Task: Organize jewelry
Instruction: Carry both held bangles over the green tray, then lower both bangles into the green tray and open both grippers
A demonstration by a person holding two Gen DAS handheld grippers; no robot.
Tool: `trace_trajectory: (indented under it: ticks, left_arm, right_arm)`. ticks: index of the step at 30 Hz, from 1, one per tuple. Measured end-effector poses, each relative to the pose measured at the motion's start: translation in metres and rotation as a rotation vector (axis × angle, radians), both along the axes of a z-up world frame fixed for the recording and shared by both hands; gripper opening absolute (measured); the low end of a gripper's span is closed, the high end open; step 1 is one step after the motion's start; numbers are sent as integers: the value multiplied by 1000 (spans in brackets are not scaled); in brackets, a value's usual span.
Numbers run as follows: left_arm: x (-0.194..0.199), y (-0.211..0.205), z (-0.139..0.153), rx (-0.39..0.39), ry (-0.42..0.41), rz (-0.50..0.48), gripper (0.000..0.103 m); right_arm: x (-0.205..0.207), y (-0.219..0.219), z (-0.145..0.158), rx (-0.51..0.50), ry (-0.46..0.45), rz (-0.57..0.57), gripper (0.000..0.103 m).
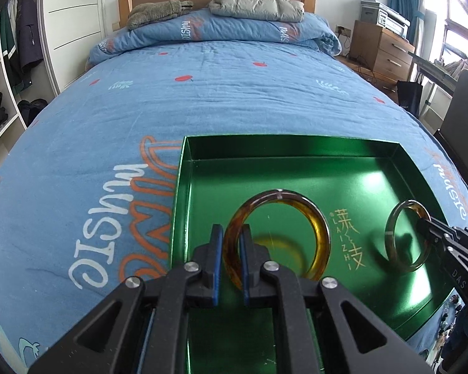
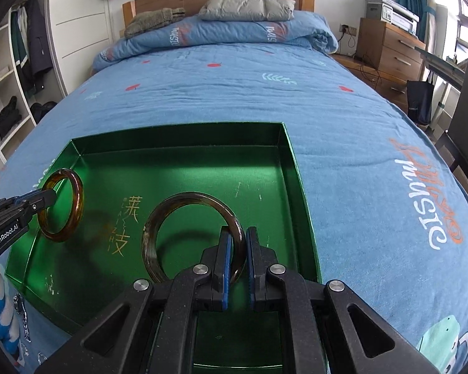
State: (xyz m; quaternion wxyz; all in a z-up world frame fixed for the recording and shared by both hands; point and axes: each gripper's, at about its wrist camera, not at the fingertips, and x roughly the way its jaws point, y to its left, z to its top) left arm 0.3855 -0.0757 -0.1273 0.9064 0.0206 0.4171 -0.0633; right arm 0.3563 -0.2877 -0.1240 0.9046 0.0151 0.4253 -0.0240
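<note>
Two bangles, both held upright over the green tray (image 1: 184,187), one per gripper.

Left gripper (image 1: 231,258): jaws narrow, blue pads clamped on the near-left rim of the amber bangle (image 1: 319,237). Bangle stands on edge above the left half of the tray floor, casting an amber-tinted shadow under it. Whether its bottom edge touches the floor, can't tell. In the right wrist view the same bangle sits at far left, by the tray's left wall.

Right gripper (image 2: 235,255): jaws narrow, the left pad against the right rim of the dark bangle (image 2: 149,237) and a thin gap showing at the right pad. It's darker, smoky brown, thinner in section than the amber one. Also upright, over the right half of the tray, shadow on the floor behind it. In the left wrist view the right gripper comes in from the right edge with the dark bangle at its tips, near the tray's right wall.

The bangles are well apart, with the gold lettering (image 1: 348,240) printed on the tray floor between them.

Tray is a shallow metallic-green box, open top, sitting on the blue bedspread (image 1: 202,93) at the near end of the bed. Folded quilt and a grey jacket (image 1: 255,4) are at the far end by the headboard.
</note>
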Motion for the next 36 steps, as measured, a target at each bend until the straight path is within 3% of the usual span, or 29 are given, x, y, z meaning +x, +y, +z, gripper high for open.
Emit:
trace_trajectory:
  ticks: [13,32,36]
  left_arm:
    - [8,0,-12,-3,65,14,10]
    - [11,-3,-13,10,72,33,12]
    - [11,0,-12,-4,82,26,17]
  right_arm:
    - [13,-1,-6,-18,101,26,8]
    - [17,-2,-4,-26,119,22,10]
    - [16,-5,-1,-10,119,16,30]
